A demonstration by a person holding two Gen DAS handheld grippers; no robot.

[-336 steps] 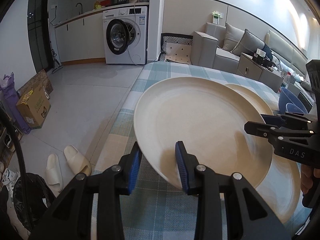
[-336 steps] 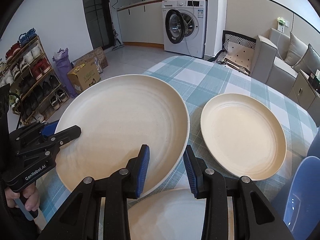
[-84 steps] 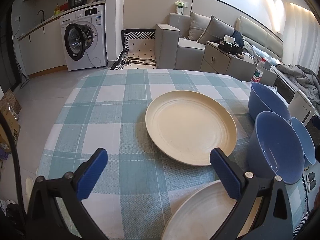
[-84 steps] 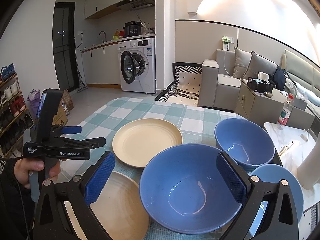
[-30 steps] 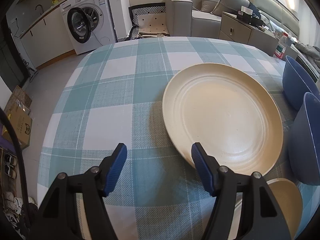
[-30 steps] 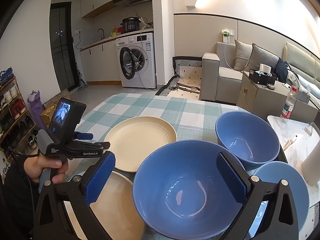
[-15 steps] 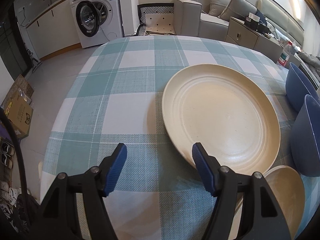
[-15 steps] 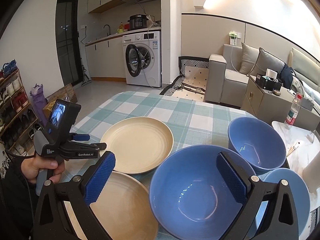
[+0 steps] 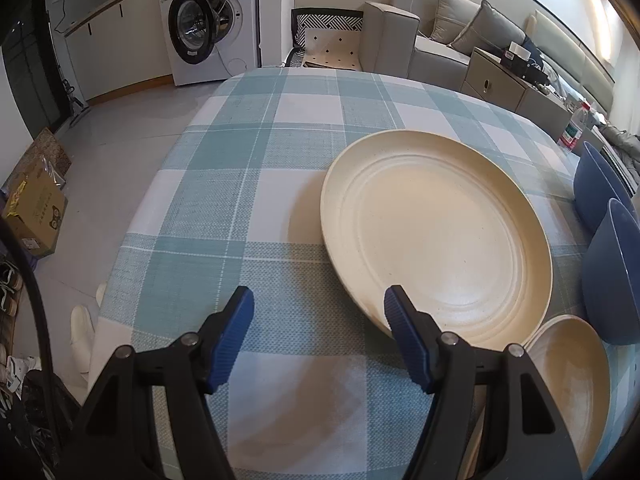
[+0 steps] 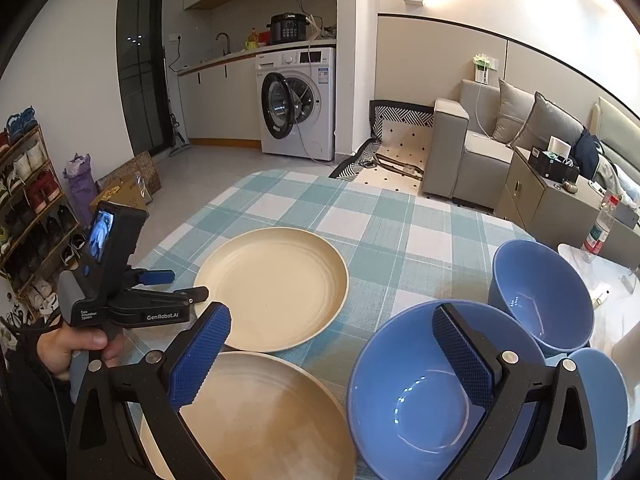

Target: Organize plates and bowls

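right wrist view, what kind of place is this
Most likely a small home: a dining table with plates and bowls stands in an open room between a washer by a kitchen counter and a sofa.

Washer (image 10: 298,104), grey sofa (image 10: 480,148), tiled floor (image 9: 120,128)

There are two cream plates and three blue bowls on the surface (image 10: 400,216).

The far plate (image 10: 276,288) is round and flat, with ring lines inside. It lies face up near the middle.

The near plate (image 10: 264,412) looks the same. It lies just in front of the far plate, close to its rim.

The big bowl (image 10: 420,392) is deep and shiny. It stands upright to the right of the near plate.

The far bowl (image 10: 540,292) stands upright behind it, to the right.

The third bowl (image 10: 608,392) is at the right edge, partly hidden.
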